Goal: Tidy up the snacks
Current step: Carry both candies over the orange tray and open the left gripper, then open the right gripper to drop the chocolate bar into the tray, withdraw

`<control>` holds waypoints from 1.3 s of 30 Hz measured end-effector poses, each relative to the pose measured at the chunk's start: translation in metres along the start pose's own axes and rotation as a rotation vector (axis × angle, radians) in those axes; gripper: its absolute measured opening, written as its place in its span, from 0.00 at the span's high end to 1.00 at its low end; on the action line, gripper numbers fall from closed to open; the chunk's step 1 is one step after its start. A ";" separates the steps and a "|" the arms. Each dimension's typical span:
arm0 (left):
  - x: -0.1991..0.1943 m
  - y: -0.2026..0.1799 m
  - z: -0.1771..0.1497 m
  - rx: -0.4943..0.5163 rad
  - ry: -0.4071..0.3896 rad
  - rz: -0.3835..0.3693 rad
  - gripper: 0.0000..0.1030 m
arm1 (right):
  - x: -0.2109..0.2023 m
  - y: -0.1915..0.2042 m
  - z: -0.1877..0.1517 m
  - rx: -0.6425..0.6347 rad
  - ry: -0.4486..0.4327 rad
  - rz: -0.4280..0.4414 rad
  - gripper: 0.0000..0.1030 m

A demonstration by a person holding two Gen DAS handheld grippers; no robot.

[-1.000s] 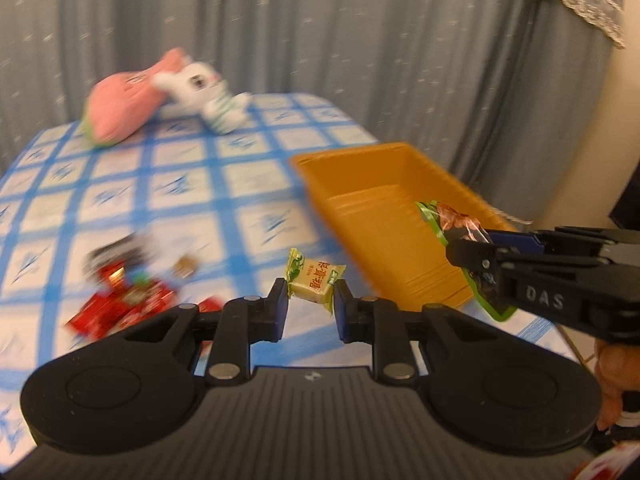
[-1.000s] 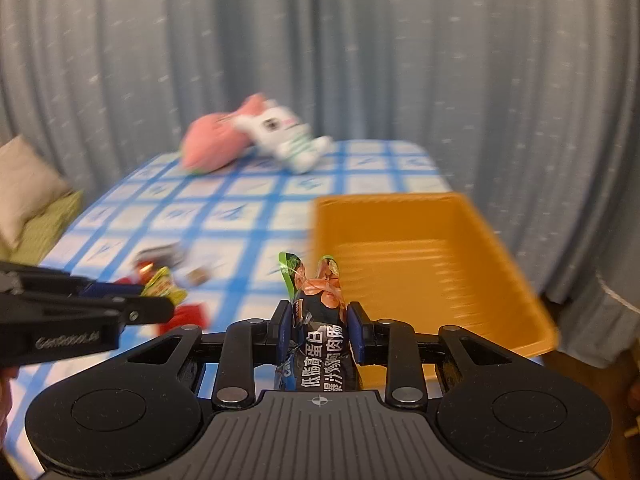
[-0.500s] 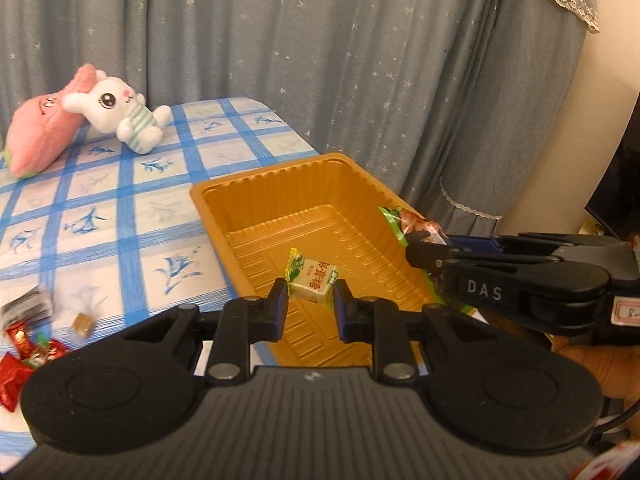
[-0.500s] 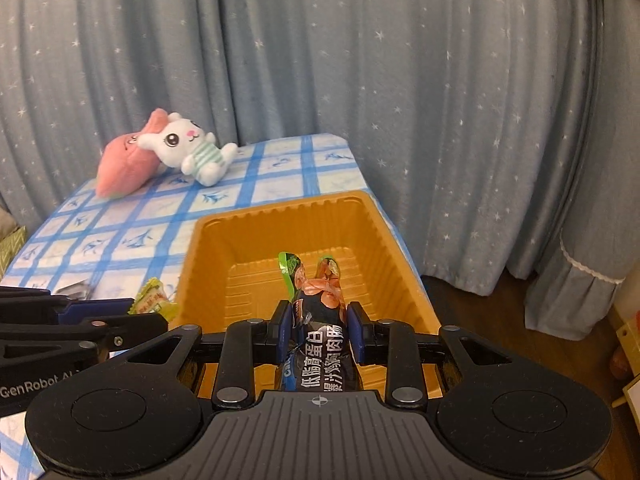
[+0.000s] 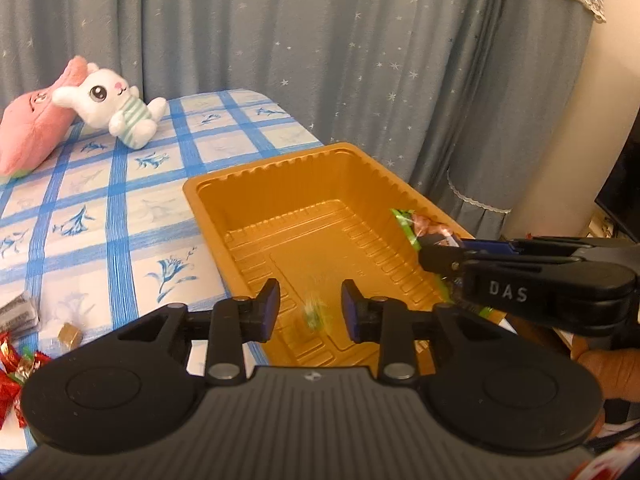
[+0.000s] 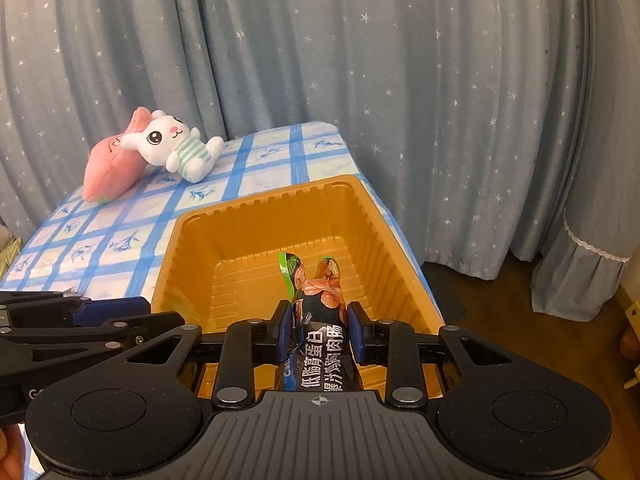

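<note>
An orange plastic tray [image 5: 256,176] [image 6: 360,200] sits at the right end of the blue-checked table. My left gripper [image 5: 310,310] hovers over the tray's near end with its jaws opening. A small yellow-green candy [image 5: 314,314] shows as a blur in the gap, free of both pads and dropping toward the tray floor. My right gripper [image 6: 320,330] is shut on a dark sausage snack packet [image 6: 318,336] with a green and orange tip, held above the tray's near part. In the left wrist view the right gripper [image 5: 430,254] enters from the right over the tray's rim.
A white plush rabbit [image 5: 116,106] [image 6: 172,146] leans on a pink plush [image 5: 28,138] at the table's far left. Red-wrapped candies [image 5: 12,376], a small gold cube [image 5: 70,334] and a grey packet [image 5: 18,314] lie left of the tray. Starred grey curtains hang behind.
Both grippers have travelled from the table's middle to above the tray. The left jaws have spread and let go of the yellow-green candy, which is falling. The right gripper still holds its packet.
</note>
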State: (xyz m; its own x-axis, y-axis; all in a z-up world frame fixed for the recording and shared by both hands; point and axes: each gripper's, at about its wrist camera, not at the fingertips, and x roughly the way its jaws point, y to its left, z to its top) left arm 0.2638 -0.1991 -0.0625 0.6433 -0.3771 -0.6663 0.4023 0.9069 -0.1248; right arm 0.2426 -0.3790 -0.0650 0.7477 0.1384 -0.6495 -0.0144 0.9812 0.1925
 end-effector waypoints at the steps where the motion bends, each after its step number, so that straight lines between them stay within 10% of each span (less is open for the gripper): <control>1: -0.002 0.002 -0.001 -0.003 -0.001 0.004 0.71 | -0.001 0.000 0.000 0.001 0.000 0.001 0.71; 16: -0.039 0.035 -0.016 -0.089 -0.017 0.052 0.53 | 0.005 0.007 0.003 0.034 -0.028 0.066 0.70; 20: -0.050 0.041 -0.020 -0.106 -0.021 0.065 0.47 | -0.001 0.010 0.007 0.043 -0.040 0.047 0.42; 39: -0.155 0.048 -0.071 -0.170 -0.059 0.157 0.30 | -0.109 0.077 -0.037 -0.003 -0.014 0.040 0.41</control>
State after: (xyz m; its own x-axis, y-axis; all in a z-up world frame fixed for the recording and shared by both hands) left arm 0.1378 -0.0836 -0.0177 0.7281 -0.2352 -0.6439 0.1824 0.9719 -0.1487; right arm 0.1359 -0.3140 -0.0068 0.7559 0.1754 -0.6307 -0.0466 0.9754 0.2155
